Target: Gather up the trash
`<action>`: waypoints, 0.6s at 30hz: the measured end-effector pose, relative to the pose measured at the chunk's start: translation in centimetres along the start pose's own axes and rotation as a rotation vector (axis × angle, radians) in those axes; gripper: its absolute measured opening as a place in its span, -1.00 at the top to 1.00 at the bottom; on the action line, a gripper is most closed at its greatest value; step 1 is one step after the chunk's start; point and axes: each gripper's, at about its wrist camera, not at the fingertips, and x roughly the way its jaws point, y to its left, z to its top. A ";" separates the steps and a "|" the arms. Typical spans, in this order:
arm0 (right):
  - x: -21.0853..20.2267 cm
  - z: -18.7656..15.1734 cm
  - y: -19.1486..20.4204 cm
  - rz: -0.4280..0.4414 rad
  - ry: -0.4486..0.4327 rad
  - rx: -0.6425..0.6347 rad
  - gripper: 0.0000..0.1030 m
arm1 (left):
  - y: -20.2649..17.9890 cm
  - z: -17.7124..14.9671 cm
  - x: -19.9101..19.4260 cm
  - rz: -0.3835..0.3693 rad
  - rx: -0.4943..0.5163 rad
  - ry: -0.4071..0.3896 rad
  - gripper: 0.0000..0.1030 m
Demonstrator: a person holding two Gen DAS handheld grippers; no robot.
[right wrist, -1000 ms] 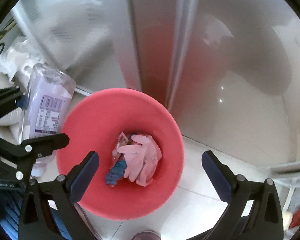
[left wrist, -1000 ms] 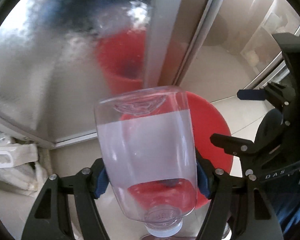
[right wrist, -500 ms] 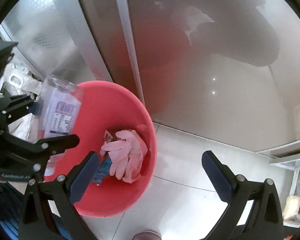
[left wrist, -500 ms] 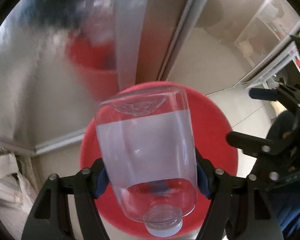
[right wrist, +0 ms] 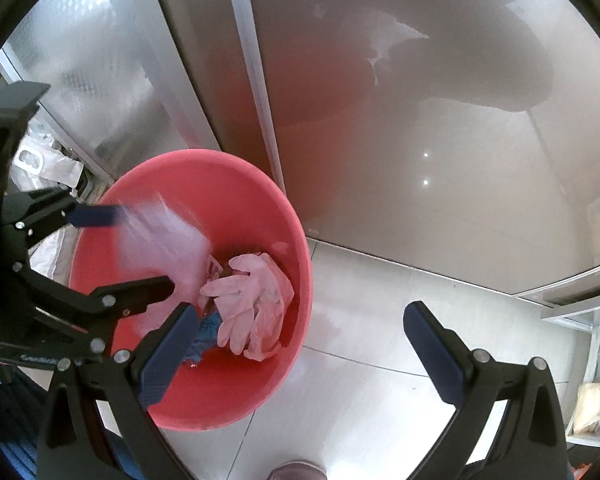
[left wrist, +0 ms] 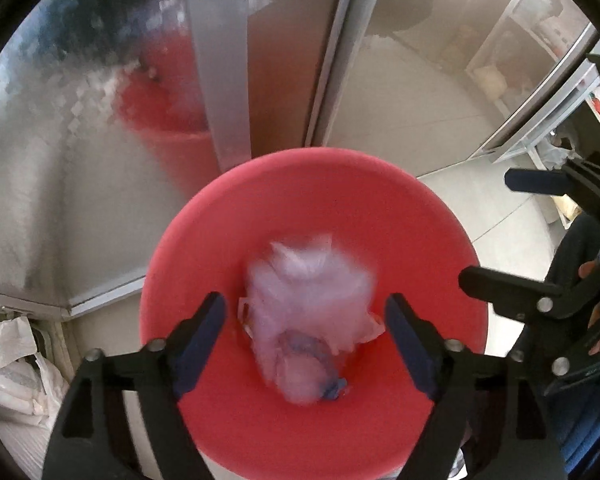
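Jaws of the left gripper (left wrist: pixel 304 334) are opening over the red bucket (left wrist: pixel 260 200), and the clear plastic bottle (left wrist: pixel 308 312) shows as a pale blur between and beyond them, with neither pad pressing on it; it looks to be dropping free toward the bucket's bottom. From this left wrist view the bucket sits on the floor just in front of the frosted door (left wrist: pixel 80 160), and the bottle lies well inside its rim, toward the middle. To do the release well, I judge the jaws should finish parting while the gripper holds steady above the middle of the bucket, so the bottle cannot clip the rim and bounce out onto the floor.

From the right wrist view, the right gripper (right wrist: pixel 300 344) has its jaws wide apart and holds nothing. It hangs over the bucket's right rim (right wrist: pixel 300 248) and the pale floor (right wrist: pixel 380 320) beside it. The blurred bottle (right wrist: pixel 164 240) is above the left half of the bucket, next to the pink gloves (right wrist: pixel 252 300) and a blue scrap (right wrist: pixel 204 332) lying at the bottom. The left gripper (right wrist: pixel 140 248) reaches in from the left edge. Keeping the right gripper clear of the falling bottle seems wise.
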 end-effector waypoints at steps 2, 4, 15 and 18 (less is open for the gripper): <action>-0.1 -0.2 0.1 0.004 -0.001 -0.002 -0.99 | 0.4 -0.3 0.0 -0.002 -0.012 -0.007 -0.67; -0.4 -0.2 0.1 0.001 -0.006 -0.009 -0.99 | 0.7 -0.5 -0.3 0.000 -0.022 -0.009 -0.69; -9.7 2.6 2.8 0.024 0.014 -0.073 -0.99 | 0.0 0.4 -11.8 0.066 -0.085 -0.009 -0.70; -15.4 4.1 3.5 0.046 0.018 -0.084 -0.99 | -0.5 1.2 -17.8 0.062 -0.145 -0.007 -0.70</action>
